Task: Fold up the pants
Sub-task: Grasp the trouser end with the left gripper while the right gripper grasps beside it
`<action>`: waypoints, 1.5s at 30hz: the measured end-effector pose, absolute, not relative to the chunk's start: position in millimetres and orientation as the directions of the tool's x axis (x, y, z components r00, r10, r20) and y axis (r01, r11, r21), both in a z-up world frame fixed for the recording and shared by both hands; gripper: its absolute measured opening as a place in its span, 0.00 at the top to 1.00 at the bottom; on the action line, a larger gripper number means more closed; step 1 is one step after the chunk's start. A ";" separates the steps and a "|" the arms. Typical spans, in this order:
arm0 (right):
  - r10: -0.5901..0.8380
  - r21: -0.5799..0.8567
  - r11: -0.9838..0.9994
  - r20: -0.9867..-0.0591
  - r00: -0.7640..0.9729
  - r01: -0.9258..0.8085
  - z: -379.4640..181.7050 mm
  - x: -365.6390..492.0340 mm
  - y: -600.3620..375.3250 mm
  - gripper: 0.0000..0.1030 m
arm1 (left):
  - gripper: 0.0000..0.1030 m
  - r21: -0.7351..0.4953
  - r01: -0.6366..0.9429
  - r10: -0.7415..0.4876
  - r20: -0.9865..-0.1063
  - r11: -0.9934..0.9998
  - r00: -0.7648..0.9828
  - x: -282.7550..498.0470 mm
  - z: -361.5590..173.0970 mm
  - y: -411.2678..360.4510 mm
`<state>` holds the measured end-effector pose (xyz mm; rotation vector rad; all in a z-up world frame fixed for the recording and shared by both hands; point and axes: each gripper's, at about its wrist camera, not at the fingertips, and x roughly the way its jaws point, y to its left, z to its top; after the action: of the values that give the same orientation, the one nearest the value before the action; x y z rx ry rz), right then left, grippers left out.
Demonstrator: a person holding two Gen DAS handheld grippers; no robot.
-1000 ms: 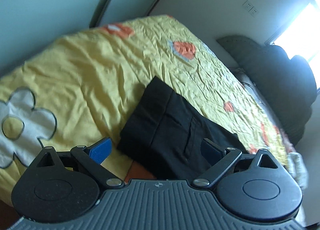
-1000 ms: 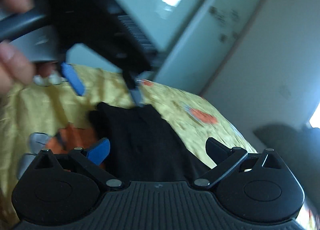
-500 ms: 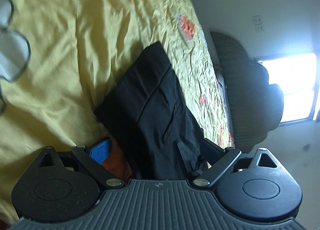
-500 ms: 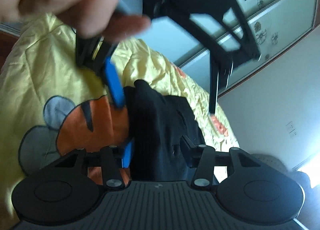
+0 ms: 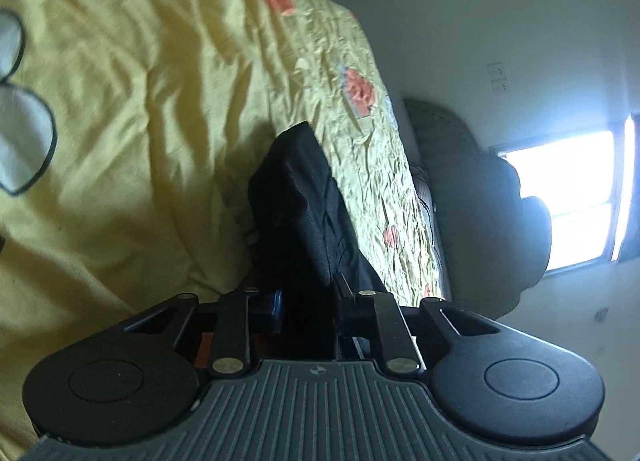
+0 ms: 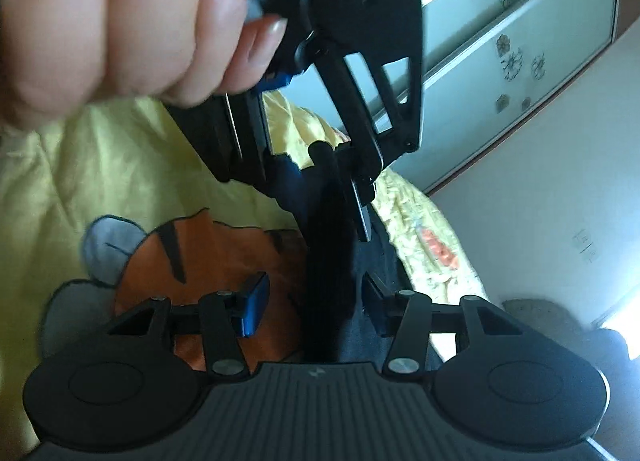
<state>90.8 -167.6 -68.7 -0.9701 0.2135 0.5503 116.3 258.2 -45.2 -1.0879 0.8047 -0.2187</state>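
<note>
The black pants (image 5: 304, 197) lie folded on the yellow bedspread (image 5: 120, 109). My left gripper (image 5: 308, 301) is shut on the near edge of the pants, which bunch between its fingers. In the right wrist view the pants (image 6: 328, 285) run as a dark raised fold between the fingers of my right gripper (image 6: 310, 301), which stand partly apart around the cloth; whether the pads touch it cannot be told. The left gripper (image 6: 320, 181) and the hand holding it (image 6: 120, 21) show just ahead, clamped on the same fold.
The bedspread has an orange cartoon print (image 6: 192, 261) beside the pants and white flower shapes (image 5: 20, 133) at the left. A dark headboard or cushion (image 5: 480, 201) and a bright window (image 5: 568, 201) lie to the right. Wardrobe doors (image 6: 500, 41) stand behind the bed.
Both grippers have closed in around the near edge of the pants; the left went from open to shut on the cloth. The pants edge has been lifted and bunched into a ridge.
</note>
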 end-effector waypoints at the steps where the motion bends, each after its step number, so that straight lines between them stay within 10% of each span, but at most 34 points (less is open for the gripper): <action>1: 0.336 -0.738 0.440 -0.392 0.856 -0.511 -71.0 91.7 -166.1 0.52 | 0.74 -0.845 -0.204 -0.527 -0.477 0.494 0.703 116.6 -42.4 256.8; 3: 0.314 -0.766 0.439 -0.360 0.879 -0.470 -76.2 97.3 -164.0 0.62 | 0.71 -0.834 -0.194 -0.519 -0.484 0.516 0.704 117.6 -40.3 254.5; 7: 0.310 -0.756 0.462 -0.352 0.883 -0.464 -73.9 107.8 -164.2 0.80 | 0.32 -0.843 -0.176 -0.547 -0.474 0.508 0.690 129.8 -43.4 251.4; 16: 0.391 -0.437 0.716 -0.397 0.831 -0.545 -27.8 126.2 -197.5 0.81 | 0.28 -0.872 -0.172 -0.573 -0.438 0.459 0.692 169.8 -54.7 237.8; 25: 0.637 -0.038 0.659 -0.504 0.584 -0.751 17.4 130.9 -257.4 0.80 | 0.63 -0.809 -0.183 -0.516 -0.511 0.558 0.687 186.7 -56.6 236.3; 29: 0.494 -0.024 0.798 -0.545 0.677 -0.602 5.6 171.1 -270.4 0.80 | 0.74 -0.790 -0.184 -0.490 -0.525 0.585 0.696 180.7 -57.7 237.0; 33: 0.448 -0.022 0.792 -0.656 0.607 -0.609 -29.0 192.9 -258.6 0.80 | 0.75 -0.733 -0.160 -0.439 -0.550 0.661 0.710 176.5 -51.7 227.3; 45: 0.509 0.079 0.817 -0.565 0.650 -0.572 -16.3 200.0 -271.2 0.80 | 0.79 -0.454 -0.045 -0.239 -0.549 0.890 0.801 144.7 5.0 160.8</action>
<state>200.0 -271.2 -16.3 -0.1100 0.6070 0.6153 144.7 160.8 5.0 -0.4700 0.6388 -0.1082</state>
